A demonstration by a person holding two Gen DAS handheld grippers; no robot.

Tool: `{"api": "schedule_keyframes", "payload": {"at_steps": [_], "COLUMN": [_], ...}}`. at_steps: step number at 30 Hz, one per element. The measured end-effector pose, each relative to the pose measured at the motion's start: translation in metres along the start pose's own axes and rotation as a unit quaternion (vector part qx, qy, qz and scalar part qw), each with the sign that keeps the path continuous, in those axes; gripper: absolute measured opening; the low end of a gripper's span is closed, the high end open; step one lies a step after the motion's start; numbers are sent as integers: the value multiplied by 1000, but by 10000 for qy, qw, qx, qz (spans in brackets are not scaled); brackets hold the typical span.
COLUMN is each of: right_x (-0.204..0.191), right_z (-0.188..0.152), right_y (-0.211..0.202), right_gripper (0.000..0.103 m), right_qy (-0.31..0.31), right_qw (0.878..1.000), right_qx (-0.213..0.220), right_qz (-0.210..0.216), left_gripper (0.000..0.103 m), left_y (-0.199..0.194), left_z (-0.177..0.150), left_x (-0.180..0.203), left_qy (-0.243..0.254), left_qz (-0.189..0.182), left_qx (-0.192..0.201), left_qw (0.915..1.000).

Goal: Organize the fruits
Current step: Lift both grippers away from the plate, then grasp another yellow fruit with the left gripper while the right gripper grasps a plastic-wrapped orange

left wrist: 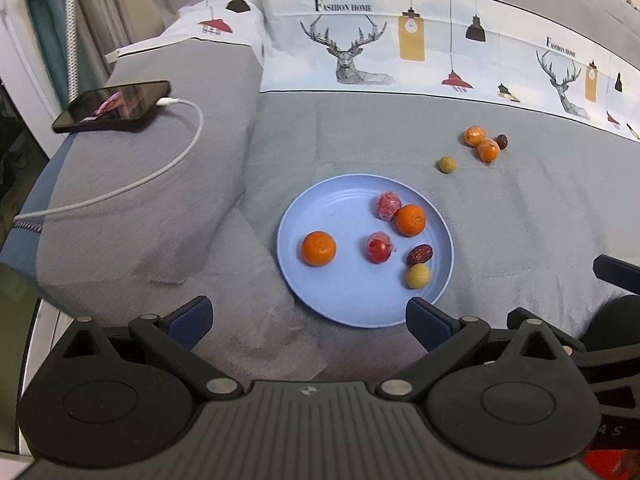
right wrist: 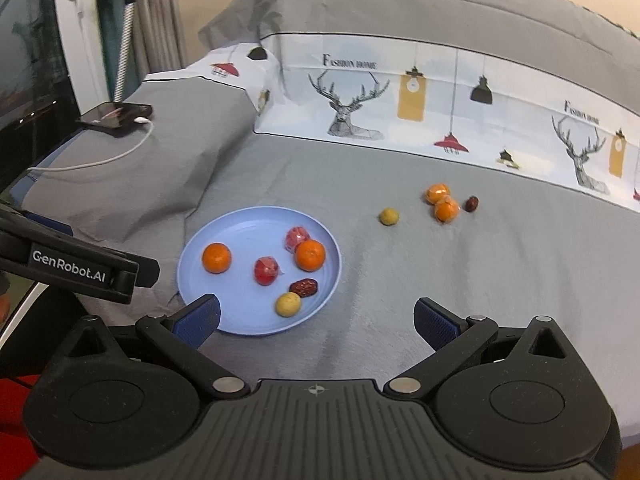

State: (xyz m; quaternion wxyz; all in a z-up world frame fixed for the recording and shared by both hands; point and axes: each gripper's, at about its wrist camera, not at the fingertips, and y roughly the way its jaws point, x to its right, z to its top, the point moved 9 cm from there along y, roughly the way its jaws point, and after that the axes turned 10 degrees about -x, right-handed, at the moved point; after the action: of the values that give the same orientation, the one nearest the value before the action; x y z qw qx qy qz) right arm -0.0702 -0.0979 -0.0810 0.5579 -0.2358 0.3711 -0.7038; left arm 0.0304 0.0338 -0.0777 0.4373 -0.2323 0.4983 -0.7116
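A light blue plate (left wrist: 344,304) (right wrist: 244,320) lies on the grey bedspread. On it are two oranges (left wrist: 318,248) (left wrist: 411,219), two red wrapped fruits (left wrist: 378,247) (left wrist: 388,205), a dark red date (left wrist: 419,254) and a small yellow fruit (left wrist: 418,276). Beyond the plate on the bedspread lie two wrapped oranges (right wrist: 437,193) (right wrist: 447,209), a date (right wrist: 472,203) and a yellow fruit (right wrist: 389,216). My left gripper (left wrist: 308,316) is open and empty, just before the plate's near rim. My right gripper (right wrist: 316,320) is open and empty, near the plate's right front edge.
A phone (left wrist: 114,106) on a white charging cable (left wrist: 176,152) lies on a raised grey pillow at the left. A printed white band with deer runs across the bedspread (left wrist: 360,52) behind the fruits. The bed's left edge drops off beside the phone.
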Motion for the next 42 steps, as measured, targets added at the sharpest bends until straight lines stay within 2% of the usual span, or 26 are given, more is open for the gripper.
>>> {"api": "schedule_keyframes", "payload": {"at_steps": [7,18,29,42], "right_x": [31,113,167,201], "right_z": [1,17,40,75], "right_y": [14,43,97,165], "right_gripper": [102,102,102,102], "right_qy": [459,1330,1624,1651], "right_qw": [9988,9893,9834,9829], "right_qx": [-75,-58,-108,-136], "right_qz": [-143,-601,-805,-804], "left_gripper": [103,103,103,103], "left_y": [18,60,110,174], "left_z": [27,80,129,170], "left_x": [22,77,122,156], "left_qy": [201,637,981,1271], "left_qz": [40,-16,-59,-53], "left_qx": [-201,-418,-575,-767], "left_qw": [9996,9971,9935,9889]}}
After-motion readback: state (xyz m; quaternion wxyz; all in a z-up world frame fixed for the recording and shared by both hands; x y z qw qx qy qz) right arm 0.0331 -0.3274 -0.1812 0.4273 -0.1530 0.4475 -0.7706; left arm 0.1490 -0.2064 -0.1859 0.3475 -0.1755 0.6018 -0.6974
